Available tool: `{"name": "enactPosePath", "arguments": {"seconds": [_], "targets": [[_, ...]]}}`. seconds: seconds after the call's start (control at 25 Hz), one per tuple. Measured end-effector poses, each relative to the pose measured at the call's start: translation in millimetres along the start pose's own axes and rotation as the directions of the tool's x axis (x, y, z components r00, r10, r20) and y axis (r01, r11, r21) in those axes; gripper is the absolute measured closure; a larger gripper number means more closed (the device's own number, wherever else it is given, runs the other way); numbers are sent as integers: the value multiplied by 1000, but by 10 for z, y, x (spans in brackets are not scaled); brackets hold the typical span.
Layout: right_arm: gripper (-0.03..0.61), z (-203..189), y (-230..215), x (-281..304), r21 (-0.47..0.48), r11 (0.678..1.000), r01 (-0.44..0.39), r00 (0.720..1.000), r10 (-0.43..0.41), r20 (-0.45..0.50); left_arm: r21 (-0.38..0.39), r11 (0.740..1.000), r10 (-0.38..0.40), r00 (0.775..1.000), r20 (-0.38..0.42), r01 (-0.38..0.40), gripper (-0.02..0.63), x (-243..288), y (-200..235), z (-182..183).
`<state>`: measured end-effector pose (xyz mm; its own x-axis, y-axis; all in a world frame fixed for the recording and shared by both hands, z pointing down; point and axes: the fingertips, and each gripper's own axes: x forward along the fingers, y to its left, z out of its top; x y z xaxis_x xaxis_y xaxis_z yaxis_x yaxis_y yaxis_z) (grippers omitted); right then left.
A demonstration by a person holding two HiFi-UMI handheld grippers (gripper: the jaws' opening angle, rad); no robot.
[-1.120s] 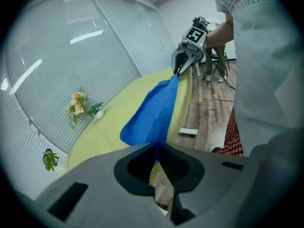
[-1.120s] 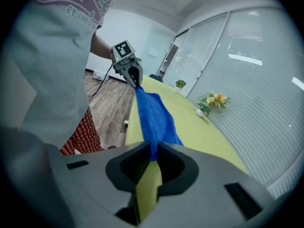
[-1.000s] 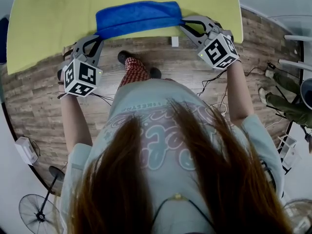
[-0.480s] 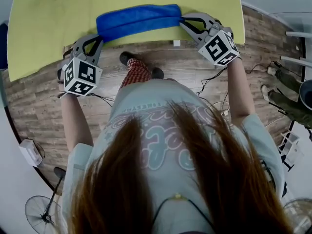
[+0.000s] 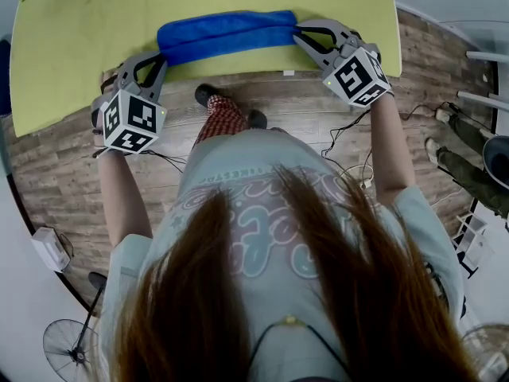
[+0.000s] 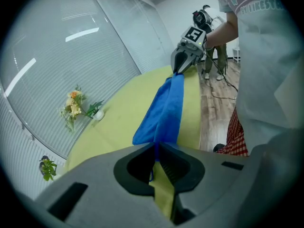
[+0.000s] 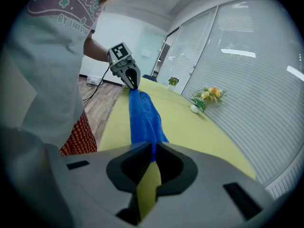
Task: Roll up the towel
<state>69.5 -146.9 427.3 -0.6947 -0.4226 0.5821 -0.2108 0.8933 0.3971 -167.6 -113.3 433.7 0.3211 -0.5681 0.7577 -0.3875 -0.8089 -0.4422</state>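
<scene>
Looking roughly partway done: the blue towel (image 5: 227,34) lies as a narrow, folded-over band along the near edge of the yellow desk (image 5: 79,38), left tongs (image 5: 161,56) and right tongs (image 5: 297,33) each clamped on one end, so more rolling seems left.

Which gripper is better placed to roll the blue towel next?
Neither: left gripper is shut on the left end of the towel, right gripper on its right end; both should probably roll together.

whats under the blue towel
The towel lies stretched along the yellow table, near its front edge. Only bare tabletop shows around it; anything beneath its folds is covered and cannot be seen.
</scene>
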Motion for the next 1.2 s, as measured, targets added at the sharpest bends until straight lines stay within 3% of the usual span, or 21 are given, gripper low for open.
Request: {"name": "enactPosePath", "arguments": {"seconds": [0.2, 0.4, 0.64, 0.8, 0.92, 1.04, 1.2], "targets": [[543, -30, 3, 14, 47, 999, -5, 1000, 5, 3, 58, 996, 63, 998, -7, -62, 581, 47, 86, 27], [541, -22, -7, 15, 72, 997, 3, 1000, -4, 4, 38, 997, 69, 998, 3, -69, 580, 32, 97, 7], [491, 5, -82, -97, 164, 985, 46, 997, -56, 53, -71, 992, 113, 992, 51, -109, 580, -145, 266, -48], [488, -29, -147, -198, 170, 982, 78, 995, -88, 54, -143, 980, 158, 981, 114, -141, 580, -301, 381, 12], [488, -2, -154, -259, 167, 982, 92, 992, -105, 68, -147, 984, 125, 980, 157, -102, 580, -349, 257, 114], [488, 71, -41, -276, 137, 987, 78, 992, -91, 87, -104, 994, 37, 985, 167, -19, 580, -299, -32, 199], [485, 110, 202, -146, 18, 1000, 23, 998, -24, 50, -37, 999, 2, 990, 139, 3, 578, -156, -219, 219]]}}
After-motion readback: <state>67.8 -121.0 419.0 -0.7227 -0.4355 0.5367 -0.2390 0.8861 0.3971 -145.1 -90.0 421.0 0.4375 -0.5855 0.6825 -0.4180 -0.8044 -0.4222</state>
